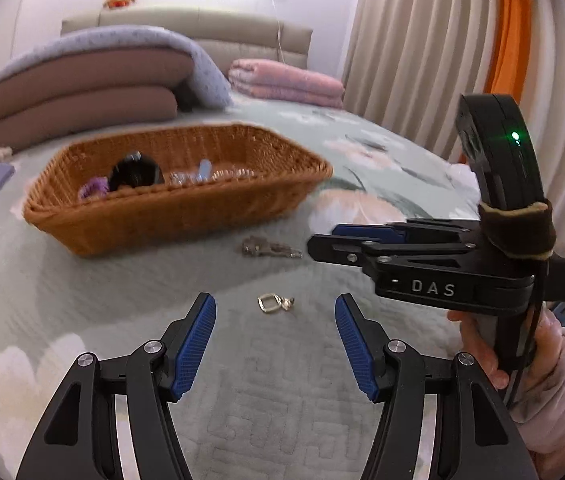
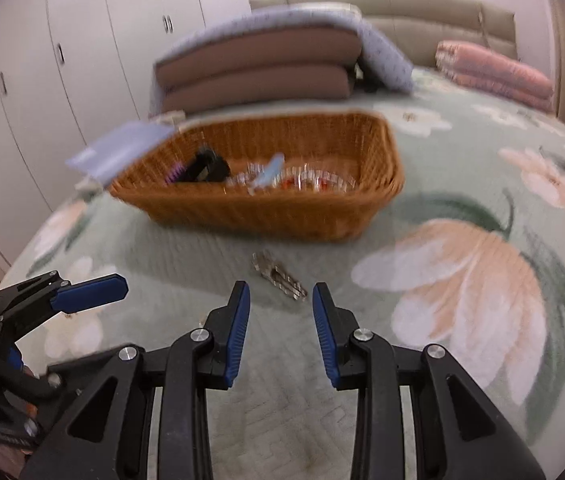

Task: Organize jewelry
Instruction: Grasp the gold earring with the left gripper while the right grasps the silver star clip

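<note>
I have both tools above the floral bedspread [image 1: 282, 400], in front of the wicker basket [image 1: 186, 216].

Left gripper [image 1: 275, 312]: jaws spread wide, nothing between the pads. A small gold-coloured clasp piece [image 1: 274, 304] lies on the bedspread in the gap ahead of the fingertips, touching neither. Its long axis runs roughly left to right across my left wrist view, the square loop end to the left and the smaller end to the right.

Right gripper [image 2: 281, 300]: jaws apart, though narrower than the left, and empty. A silver-grey jewelry piece [image 2: 280, 274] lies just beyond the fingertips. In the right wrist view its long axis runs diagonally, the bulkier end up-left toward the basket and the slender end down-right, close to the right fingertip. In the left wrist view the same piece [image 1: 270, 249] lies between the basket and the right gripper's tips [image 1: 322, 245], its long axis nearly level.

The basket holds a black object [image 1: 136, 174], a purple item [image 1: 96, 190], and several clear or sparkling pieces [image 2: 306, 178]; motion blur prevents closer identification.
</note>
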Demonstrator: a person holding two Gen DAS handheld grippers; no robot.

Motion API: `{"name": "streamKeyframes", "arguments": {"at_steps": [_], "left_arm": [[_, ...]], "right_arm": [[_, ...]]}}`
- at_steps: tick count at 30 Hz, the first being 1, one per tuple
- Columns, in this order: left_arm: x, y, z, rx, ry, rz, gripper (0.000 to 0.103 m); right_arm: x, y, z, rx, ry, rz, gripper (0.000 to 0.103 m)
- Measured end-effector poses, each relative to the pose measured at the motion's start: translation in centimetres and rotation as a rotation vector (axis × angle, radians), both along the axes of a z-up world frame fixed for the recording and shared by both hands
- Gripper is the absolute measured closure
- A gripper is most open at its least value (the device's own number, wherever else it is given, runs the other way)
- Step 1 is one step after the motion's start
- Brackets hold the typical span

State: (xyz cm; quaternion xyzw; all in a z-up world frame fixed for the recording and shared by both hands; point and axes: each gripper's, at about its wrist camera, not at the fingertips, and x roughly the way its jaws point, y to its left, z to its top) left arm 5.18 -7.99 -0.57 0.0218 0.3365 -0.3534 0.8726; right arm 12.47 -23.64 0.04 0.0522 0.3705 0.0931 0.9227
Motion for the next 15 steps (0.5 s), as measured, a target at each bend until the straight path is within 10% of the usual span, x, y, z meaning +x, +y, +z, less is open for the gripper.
{"name": "streamKeyframes", "arguments": {"at_steps": [9,15], "left_arm": [[2.2,-0.8,-1.5,-0.014,0.196,-0.141,0.039],[3.3,-2.5,-1.2,0.156,0.142,-0.217,0.055]], "right_arm": [[3.0,-0.3,-0.8,-0.077,0.064,0.100,0.068],[4.7,-0.7,-2.1,-0.072,0.115,0.209,0.068]]}}
